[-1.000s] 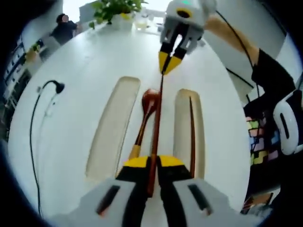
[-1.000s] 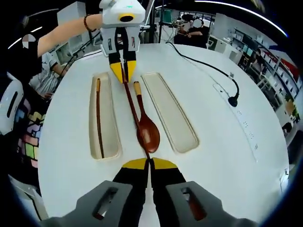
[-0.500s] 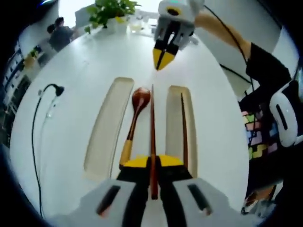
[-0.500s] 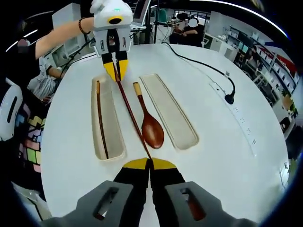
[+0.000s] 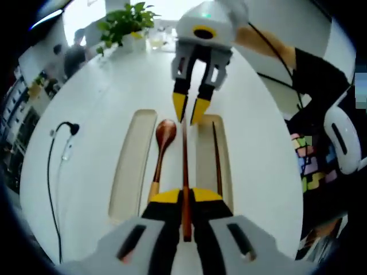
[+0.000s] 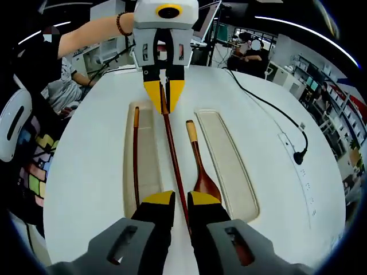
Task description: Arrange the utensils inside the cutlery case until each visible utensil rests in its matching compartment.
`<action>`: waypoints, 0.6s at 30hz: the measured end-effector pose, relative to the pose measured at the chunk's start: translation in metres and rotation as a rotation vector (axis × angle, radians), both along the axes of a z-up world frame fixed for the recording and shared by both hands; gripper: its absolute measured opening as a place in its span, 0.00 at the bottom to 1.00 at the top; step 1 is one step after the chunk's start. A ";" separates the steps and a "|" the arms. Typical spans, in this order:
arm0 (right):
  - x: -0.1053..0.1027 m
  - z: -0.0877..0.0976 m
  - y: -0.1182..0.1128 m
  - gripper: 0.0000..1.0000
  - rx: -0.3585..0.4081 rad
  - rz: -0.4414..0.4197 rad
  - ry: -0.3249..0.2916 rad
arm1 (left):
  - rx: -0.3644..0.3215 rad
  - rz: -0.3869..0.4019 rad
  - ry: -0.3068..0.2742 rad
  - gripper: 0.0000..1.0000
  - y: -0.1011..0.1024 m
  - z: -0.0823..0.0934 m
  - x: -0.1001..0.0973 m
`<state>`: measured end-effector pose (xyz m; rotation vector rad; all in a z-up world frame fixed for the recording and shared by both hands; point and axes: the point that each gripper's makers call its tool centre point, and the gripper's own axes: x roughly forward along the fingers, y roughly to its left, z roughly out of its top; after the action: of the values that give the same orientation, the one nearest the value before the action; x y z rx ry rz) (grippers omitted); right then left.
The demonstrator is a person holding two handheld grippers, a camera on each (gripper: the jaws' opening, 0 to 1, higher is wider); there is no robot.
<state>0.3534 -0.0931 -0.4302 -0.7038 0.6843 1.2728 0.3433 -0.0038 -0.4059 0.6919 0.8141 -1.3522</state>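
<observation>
My left gripper [image 5: 186, 197] is shut on one end of a dark wooden chopstick [image 5: 184, 154], which lies along the white table between two long beige trays. My right gripper [image 5: 189, 112] is open, its yellow fingers either side of the chopstick's far end. In the right gripper view the same chopstick [image 6: 173, 149] runs from my open right gripper [image 6: 181, 200] up to the left gripper [image 6: 164, 97]. A second chopstick [image 5: 217, 160] lies in one tray [image 5: 203, 166]. A brown wooden spoon [image 5: 164, 130] rests on the table beside the other tray [image 5: 129, 172], which holds nothing.
A black cable with a plug [image 5: 71, 127] lies on the round white table [image 5: 103, 86] beyond the bare tray. A potted plant [image 5: 123, 23] stands at the far edge. A person's arm [image 6: 86, 37] holds the left gripper; people sit in the background.
My right gripper was shut at the chopstick's far end a second ago, drew off it, and now stands open astride that end. The left gripper still holds the chopstick.
</observation>
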 end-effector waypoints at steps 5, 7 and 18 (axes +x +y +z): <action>0.007 0.001 0.003 0.08 0.002 0.003 -0.005 | -0.001 -0.006 -0.014 0.05 0.001 0.001 0.000; 0.005 -0.002 0.002 0.08 -0.009 0.004 -0.005 | -0.014 -0.001 -0.010 0.05 0.001 0.003 0.000; 0.000 -0.003 0.005 0.05 -0.024 0.014 -0.011 | -0.058 0.010 -0.022 0.05 0.007 0.016 -0.005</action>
<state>0.3532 -0.0877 -0.4332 -0.7363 0.6877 1.2738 0.3386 0.0036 -0.3901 0.6554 0.7565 -1.3518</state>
